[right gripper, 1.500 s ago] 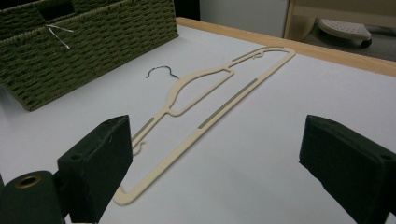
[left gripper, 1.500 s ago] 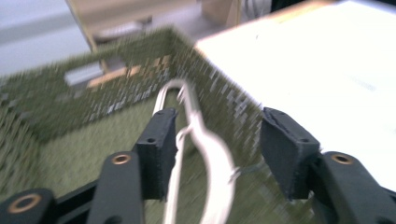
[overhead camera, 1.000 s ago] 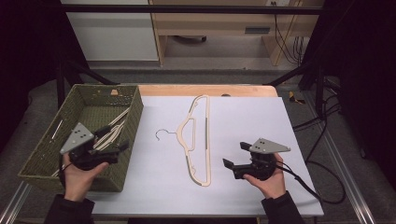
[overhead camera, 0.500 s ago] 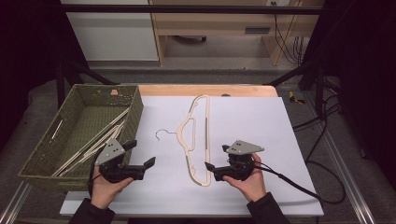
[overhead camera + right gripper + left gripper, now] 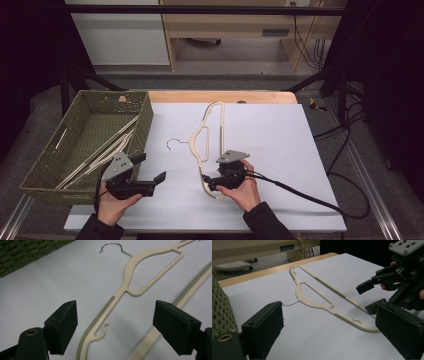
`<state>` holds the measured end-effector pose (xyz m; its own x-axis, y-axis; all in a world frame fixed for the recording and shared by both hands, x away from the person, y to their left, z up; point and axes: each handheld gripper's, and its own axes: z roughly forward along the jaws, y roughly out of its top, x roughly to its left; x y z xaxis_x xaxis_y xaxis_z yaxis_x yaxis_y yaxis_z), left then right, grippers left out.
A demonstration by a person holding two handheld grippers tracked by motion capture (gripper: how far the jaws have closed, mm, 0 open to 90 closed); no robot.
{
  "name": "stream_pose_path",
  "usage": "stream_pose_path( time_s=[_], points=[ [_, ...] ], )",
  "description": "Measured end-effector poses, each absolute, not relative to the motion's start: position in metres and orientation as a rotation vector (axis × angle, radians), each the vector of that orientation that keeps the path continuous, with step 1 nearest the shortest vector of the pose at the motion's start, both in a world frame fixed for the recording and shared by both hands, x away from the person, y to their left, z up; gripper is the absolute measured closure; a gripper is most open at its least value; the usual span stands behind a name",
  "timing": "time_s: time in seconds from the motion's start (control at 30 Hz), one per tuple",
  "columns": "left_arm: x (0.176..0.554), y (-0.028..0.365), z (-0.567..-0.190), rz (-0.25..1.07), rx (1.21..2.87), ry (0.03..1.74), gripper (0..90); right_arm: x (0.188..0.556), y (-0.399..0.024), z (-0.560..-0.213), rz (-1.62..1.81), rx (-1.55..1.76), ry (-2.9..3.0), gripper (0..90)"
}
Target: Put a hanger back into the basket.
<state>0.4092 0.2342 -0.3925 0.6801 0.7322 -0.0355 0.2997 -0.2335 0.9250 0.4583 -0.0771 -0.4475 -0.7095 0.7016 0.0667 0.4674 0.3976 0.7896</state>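
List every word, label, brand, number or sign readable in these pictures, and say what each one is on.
There is no readable text.
The cream hanger lying on the white sheet bears no print.
The green woven basket has a small tan tag on its far wall, too small to read.
The left gripper and the right gripper show no markings.

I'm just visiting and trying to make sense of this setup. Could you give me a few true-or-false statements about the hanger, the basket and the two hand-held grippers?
1. The cream hanger lies flat on the white table. True.
2. The right hand-held gripper is clamped shut on the hanger. False: its jaws stand open around the hanger's near end.
3. The woven basket holds more hangers. True.
4. The left hand-held gripper is inside the basket. False: it is over the table beside the basket, open.
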Motion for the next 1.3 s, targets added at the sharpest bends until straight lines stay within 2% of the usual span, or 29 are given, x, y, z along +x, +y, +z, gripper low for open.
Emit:
stream_pose_path(
  time_s=[0.43,0.77,1.3],
  points=[
    [0.406,0.241,-0.385,0.518,1.782,0.822,7.1,0.474,-0.040,-0.482,1.044,1.005,2.466,39.2],
    [0.406,0.239,-0.385,0.506,1.791,0.827,7.5,0.472,-0.038,-0.476,0.966,1.084,2.451,72.5],
    [0.405,0.238,-0.386,0.501,1.803,0.832,7.8,0.462,-0.060,-0.469,0.918,1.215,2.441,78.2]
  ],
)
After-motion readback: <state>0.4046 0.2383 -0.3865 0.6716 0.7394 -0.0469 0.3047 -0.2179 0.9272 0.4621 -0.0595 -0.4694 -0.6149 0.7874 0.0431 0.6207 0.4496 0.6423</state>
